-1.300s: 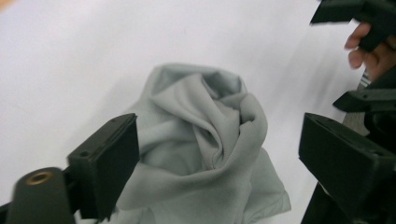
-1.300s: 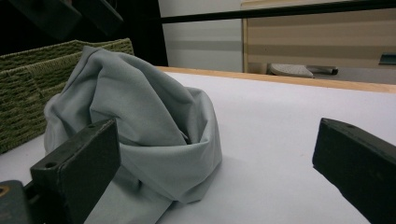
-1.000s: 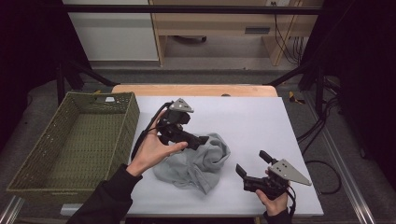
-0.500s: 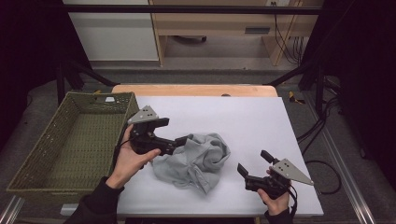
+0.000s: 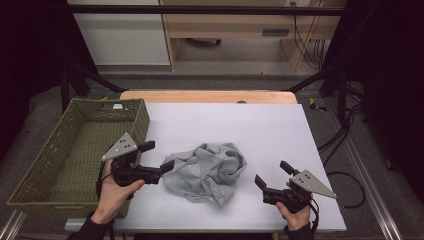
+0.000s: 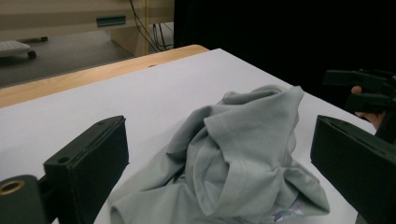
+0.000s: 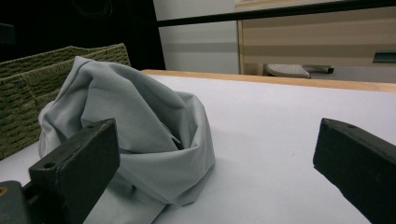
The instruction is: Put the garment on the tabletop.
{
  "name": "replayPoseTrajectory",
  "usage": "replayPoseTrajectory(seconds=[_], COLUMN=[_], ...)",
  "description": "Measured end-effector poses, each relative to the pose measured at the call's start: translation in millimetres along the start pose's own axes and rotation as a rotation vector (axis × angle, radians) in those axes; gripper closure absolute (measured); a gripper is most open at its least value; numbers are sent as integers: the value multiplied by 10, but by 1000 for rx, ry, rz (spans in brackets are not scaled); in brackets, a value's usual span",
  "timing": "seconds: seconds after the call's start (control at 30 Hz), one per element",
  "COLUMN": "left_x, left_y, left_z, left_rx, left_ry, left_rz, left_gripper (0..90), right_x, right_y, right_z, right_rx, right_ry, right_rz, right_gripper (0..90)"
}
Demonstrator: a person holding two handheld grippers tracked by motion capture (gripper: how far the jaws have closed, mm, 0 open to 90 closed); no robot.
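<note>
A crumpled grey cloth [image 5: 207, 170] lies in a heap near the middle of the white table [image 5: 240, 125]. My left gripper [image 5: 158, 155] is held low at the cloth's left edge, beside the basket, with its jaws open and pointing at the cloth. In the left gripper view the cloth [image 6: 243, 158] lies between and beyond the wide-apart jaws of the left gripper [image 6: 219, 135], not pinched. My right gripper [image 5: 273, 174] stands open near the front right, a short way from the cloth. In the right gripper view the cloth [image 7: 126, 116] rises ahead on the left, behind the left jaw of the right gripper [image 7: 217, 149].
A green woven basket [image 5: 75, 150] stands against the table's left side, also seen as the basket [image 7: 28, 93] behind the cloth. A wooden strip [image 5: 210, 96] edges the table's far side. The right hand and its gripper [image 6: 369, 88] appear beyond the cloth.
My left gripper has swung left and down, from the cloth's upper left to low beside the basket, still open. The right gripper has hardly moved. The cloth has stayed put.
</note>
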State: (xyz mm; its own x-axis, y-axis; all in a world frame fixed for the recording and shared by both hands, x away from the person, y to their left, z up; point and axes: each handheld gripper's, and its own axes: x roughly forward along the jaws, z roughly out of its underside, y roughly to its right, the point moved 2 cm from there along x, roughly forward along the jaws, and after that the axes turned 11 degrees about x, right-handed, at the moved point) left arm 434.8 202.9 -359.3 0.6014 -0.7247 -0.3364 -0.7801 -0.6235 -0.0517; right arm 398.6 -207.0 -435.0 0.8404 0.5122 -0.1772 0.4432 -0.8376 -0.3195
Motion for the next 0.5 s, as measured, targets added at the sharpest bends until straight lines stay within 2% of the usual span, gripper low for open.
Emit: replayPoseTrajectory(seconds=[0.13,0.37,0.5], left_x=[-85,-204,-239], left_y=[21,-37,-47], left_z=[79,303,375], left_rx=[-7,-44,-48], left_ry=[20,21,24], left_rz=[-12,-54,-68], left_gripper=[36,40,38], right_x=[-4,-22,-18], right_y=[1,5,10], right_z=[-3,-14,-11], right_rx=[5,3,-1], right_ry=[3,3,1], right_rz=[1,6,7], right_gripper=[8,8,8])
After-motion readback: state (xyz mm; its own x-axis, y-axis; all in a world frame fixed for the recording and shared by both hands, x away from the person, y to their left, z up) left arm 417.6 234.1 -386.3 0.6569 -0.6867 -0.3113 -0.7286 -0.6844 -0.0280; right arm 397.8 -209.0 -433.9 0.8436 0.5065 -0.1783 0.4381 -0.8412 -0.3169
